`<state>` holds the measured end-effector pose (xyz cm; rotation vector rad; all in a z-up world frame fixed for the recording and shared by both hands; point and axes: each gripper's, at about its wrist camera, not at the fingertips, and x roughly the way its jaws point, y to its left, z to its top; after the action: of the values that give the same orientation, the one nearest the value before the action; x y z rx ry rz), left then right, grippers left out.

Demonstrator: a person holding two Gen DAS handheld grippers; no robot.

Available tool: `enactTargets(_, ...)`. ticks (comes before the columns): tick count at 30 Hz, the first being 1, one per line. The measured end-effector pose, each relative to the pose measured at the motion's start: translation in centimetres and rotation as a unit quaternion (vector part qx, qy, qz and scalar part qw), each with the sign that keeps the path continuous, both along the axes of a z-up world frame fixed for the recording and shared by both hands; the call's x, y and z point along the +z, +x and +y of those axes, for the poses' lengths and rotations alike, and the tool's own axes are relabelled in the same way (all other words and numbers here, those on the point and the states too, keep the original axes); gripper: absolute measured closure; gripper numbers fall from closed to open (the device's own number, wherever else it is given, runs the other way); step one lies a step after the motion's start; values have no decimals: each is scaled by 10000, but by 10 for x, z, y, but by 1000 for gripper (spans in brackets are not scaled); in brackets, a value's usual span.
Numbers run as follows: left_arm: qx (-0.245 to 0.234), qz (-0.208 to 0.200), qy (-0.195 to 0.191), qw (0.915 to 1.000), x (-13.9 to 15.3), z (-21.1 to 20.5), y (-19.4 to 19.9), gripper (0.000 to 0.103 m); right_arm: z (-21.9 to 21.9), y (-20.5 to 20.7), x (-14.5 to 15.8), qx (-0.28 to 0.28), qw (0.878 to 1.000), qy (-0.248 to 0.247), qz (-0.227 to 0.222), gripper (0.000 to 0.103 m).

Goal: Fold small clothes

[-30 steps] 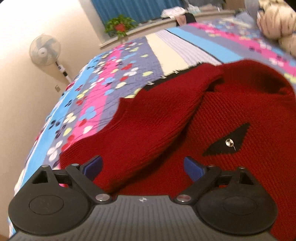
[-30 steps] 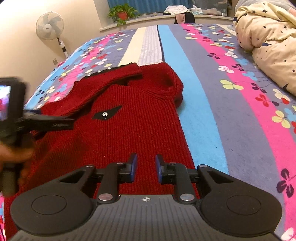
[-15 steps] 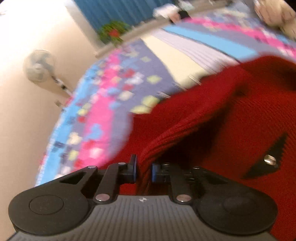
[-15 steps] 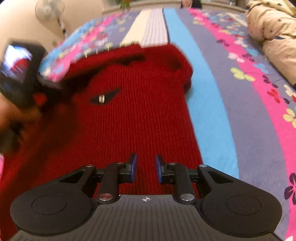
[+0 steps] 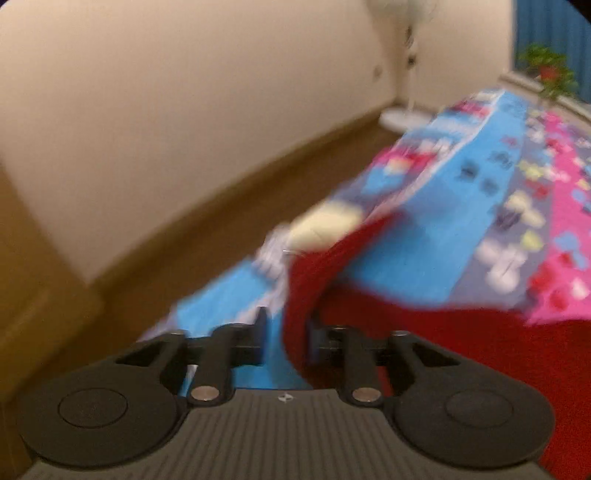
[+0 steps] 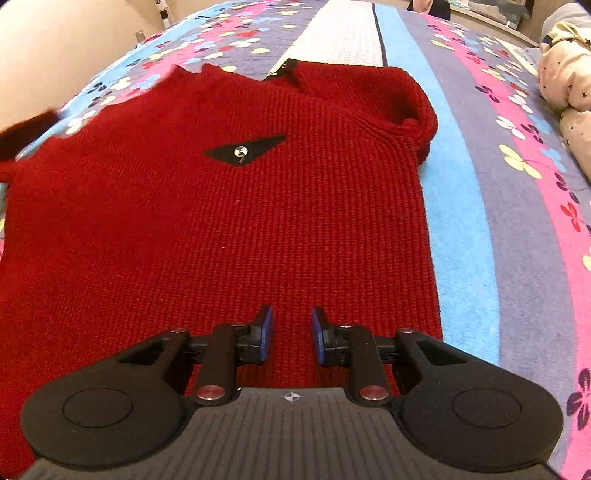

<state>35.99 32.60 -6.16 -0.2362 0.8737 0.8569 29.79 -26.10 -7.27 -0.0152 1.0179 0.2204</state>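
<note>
Still early, we judge: no fold lies finished yet. At the bed's left edge our left gripper (image 5: 284, 332) has a red sleeve (image 5: 314, 273) running up between its jaws; the jaws have just been opening, a gap shows on the left side of the cloth, and the view is too blurred to say if the pads still press, so we cannot tell if it holds. The sleeve stretches out over the left edge of the bed (image 5: 436, 236), toward the floor side.

The sweater (image 6: 221, 221) lies front up and mostly flat across the bed's near middle, black patch (image 6: 243, 150) with a metal stud on the chest, collar toward the far end. Its right sleeve (image 6: 402, 107) is bunched and doubled near the right shoulder, not laid neat.

Our right gripper (image 6: 291, 334) hovers over the hem, jaws a little apart, nothing between them.

Left to do, as we read it: bring both sleeves in over the body, then fold the body itself.

Around: wall and floor beside the left edge, a fan (image 5: 402, 14) and a plant (image 5: 546, 70) at the far end, a cream duvet (image 6: 565, 70) at the bed's far right corner, well apart from the sweater. Nothing blocks the sweater; only the bunched right sleeve needs straightening.
</note>
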Motion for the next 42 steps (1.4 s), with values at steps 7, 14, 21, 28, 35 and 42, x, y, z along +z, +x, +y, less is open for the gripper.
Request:
enactTargets(7, -597, -112, -15, 9982, -6, -13, -26, 33, 5, 3, -6, 56, 9998, -163, 38, 75)
enactTargets(14, -1582, -576, 536, 9843, -2, -54, -40, 14, 11, 1, -7, 153, 9993, -348, -14, 73)
enactTargets(21, -1998, -478, 792, 9755, -20, -69, -22, 14, 16, 0, -9, 181, 9985, -500, -90, 69)
enactTargets(28, -1540, -456, 884, 9830, -26, -40, -10, 17, 18, 1, -12, 244, 9976, -639, -144, 66)
enactTargets(35, -530, -482, 558, 9959, -27, 3, -16, 83, 21, 2, -14, 283, 9964, -777, -204, 65)
enactTargets(42, 334, -1075, -243, 9933, -19, 40, -42, 85, 21, 0, -13, 297, 9961, -799, -230, 64)
